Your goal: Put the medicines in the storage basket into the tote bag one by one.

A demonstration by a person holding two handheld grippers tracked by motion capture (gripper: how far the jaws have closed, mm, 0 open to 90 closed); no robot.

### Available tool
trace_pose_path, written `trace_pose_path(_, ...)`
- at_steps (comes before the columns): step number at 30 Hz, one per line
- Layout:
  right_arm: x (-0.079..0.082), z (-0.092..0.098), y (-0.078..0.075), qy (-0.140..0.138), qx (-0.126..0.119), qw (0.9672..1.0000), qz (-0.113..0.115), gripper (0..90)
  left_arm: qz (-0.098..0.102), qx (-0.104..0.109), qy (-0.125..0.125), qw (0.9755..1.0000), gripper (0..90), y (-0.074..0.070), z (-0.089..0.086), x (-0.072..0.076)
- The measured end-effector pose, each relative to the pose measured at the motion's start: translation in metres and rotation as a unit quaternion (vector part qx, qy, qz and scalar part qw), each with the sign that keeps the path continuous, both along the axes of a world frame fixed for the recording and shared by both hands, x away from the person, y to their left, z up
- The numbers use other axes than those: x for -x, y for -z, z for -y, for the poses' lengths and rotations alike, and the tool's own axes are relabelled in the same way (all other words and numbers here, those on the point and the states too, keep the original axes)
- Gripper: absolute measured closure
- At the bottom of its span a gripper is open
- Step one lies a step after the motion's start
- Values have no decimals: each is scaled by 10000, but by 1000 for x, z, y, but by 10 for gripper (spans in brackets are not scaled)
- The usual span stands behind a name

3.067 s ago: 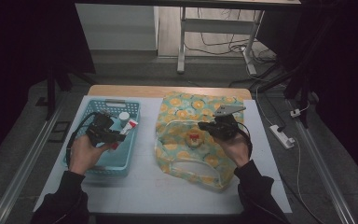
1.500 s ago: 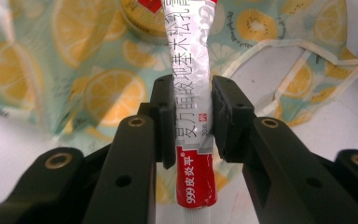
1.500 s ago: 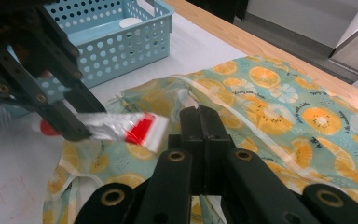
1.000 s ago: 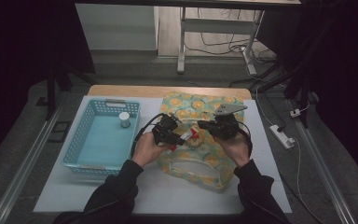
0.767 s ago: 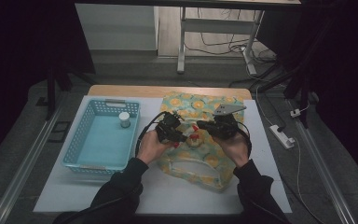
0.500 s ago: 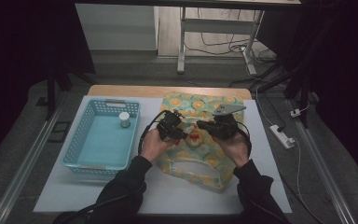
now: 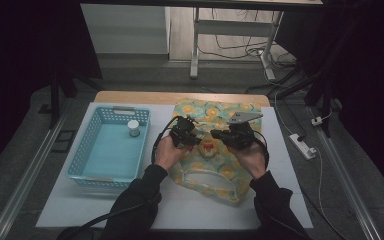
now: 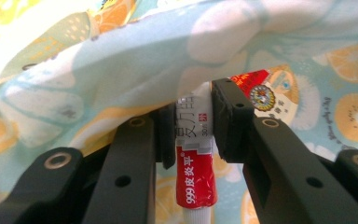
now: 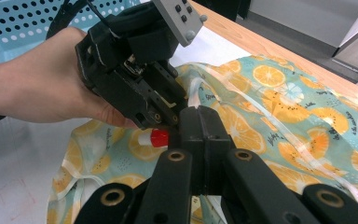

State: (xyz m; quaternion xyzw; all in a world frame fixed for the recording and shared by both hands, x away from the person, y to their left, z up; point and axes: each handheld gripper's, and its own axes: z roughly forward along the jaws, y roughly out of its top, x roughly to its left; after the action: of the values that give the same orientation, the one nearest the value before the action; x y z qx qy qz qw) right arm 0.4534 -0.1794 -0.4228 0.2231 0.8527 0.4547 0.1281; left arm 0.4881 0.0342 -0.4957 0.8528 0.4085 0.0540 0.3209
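While the right gripper (image 7: 219,135) pinches the fruit-print fabric bag (image 7: 215,172) with its jaws pressed together on a fold of cloth near the opening, the left gripper (image 7: 196,140) brings a red-and-white ointment tube (image 8: 194,154) to the lifted edge, so the step in hand looks like slipping the tube into the bag. In the left gripper view the jaws are clamped on the tube's body, its printed end already under the raised cloth and its white neck hanging below the pads (image 8: 228,121). In the right gripper view the tube's red cap (image 9: 158,138) peeks out between the two tools, just above the bag's orange-slice print. The next move, as I judge it, calls for pushing the tube deeper past the held-up hem, keeping the right-hand pinch high enough that the mouth stays open, then parting the left jaws so the tube drops inside; loosening too early would leave it lying on top of the cloth. By count: one bag, one tube, one blue perforated plastic basket (image 7: 91,165) to the left of the bag on the white table (image 7: 180,210), and one small white-capped bottle (image 7: 133,128) standing in the basket's far corner, well apart from both hands.
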Motion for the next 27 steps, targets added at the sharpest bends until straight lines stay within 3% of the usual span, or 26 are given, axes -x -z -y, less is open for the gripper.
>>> trace_pose_path(11, -1, -3, 4, 2, 91, 10000, 6, 900, 96, -40, -82, 9999, 698, 13, 0, -4)
trace_pose_path(21, -1, 0, 4, 24, 85, 10000, 10, 900, 106, 51, 0, 9999, 472, 0, -4, 4)
trace_pose_path(23, -2, 0, 4, 31, 76, 10000, 18, 900, 56, 102, 72, 9999, 418, -4, -4, 6)
trace_pose_path(27, -2, 1, 3, 36, 50, 10000, 15, 900, 145, 124, 229, 9996, 336, -13, -8, 14)
